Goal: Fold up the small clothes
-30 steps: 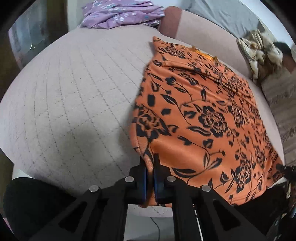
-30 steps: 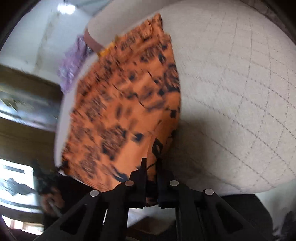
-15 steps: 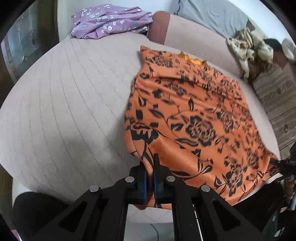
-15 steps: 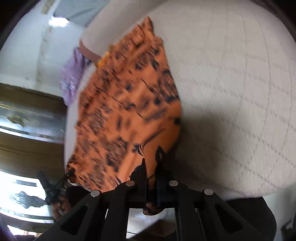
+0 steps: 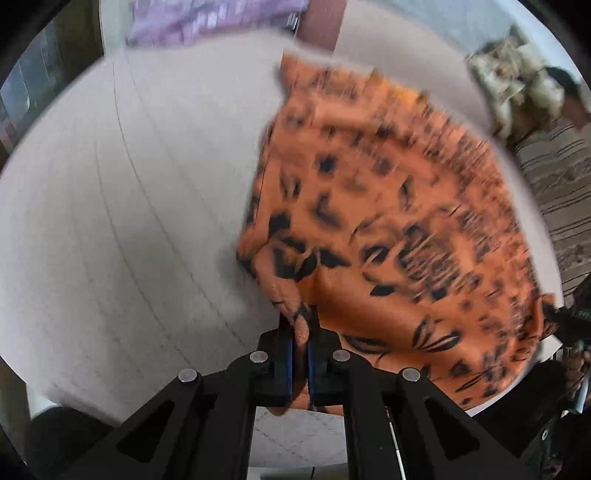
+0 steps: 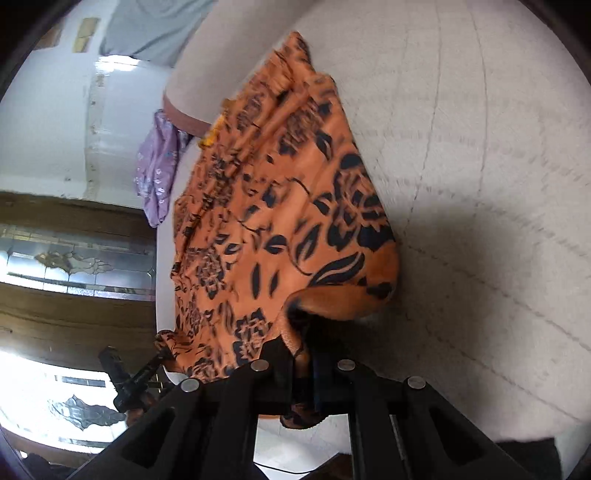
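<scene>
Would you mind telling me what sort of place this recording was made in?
Most likely a home living room: a quilted upholstered seat serves as folding surface, a decorative leaded-glass panel is set in dark wood, and spare clothes lie about.

Orange floral garment (image 5: 388, 221) motion-blurred; purple cloth (image 5: 214, 18) cut off.
</scene>
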Available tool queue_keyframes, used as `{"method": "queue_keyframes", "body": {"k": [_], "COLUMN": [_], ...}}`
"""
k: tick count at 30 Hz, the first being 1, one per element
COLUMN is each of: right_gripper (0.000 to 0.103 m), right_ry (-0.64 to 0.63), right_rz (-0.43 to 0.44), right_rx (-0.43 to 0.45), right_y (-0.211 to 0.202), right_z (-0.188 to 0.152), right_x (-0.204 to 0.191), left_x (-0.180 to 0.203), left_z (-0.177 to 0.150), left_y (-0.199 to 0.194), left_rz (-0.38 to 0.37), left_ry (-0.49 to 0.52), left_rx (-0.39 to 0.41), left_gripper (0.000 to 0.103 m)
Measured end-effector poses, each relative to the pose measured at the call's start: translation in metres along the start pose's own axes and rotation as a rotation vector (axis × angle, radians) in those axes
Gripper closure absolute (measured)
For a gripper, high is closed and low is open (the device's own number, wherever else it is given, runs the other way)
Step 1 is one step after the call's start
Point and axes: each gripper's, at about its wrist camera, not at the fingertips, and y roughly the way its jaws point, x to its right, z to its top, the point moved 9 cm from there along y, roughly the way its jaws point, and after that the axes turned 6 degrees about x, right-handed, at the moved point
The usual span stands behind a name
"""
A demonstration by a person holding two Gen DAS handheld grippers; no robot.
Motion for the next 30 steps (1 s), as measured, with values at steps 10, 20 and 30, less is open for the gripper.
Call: {"method": "queue_keyframes", "body": {"k": [10, 20, 30], "right_gripper": [0.096, 0.022, 0.022], "right_ry": [-0.089, 0.006, 0.018], "right_rz": [0.227, 0.044, -0.006], "right_rx": [0.219, 0.374, 0.271], "right_y": [-0.022, 0.034, 0.039], "right_z": [0.137, 0.219, 0.097], "right_x": [-0.1, -0.06, -0.041], "left_x": [0.029, -0.025, -0.016], "left_z": [0.198, 0.265, 0.163], "left_y": [-0.034, 0.076, 0.011], "left_rz": [-0.118, 0.129, -0.019], "left_ry": [0.02, -0.048, -0.254], "left_rx": [0.351, 0.274, 0.335], "left_gripper": [0.094, 0.028, 0.025]}}
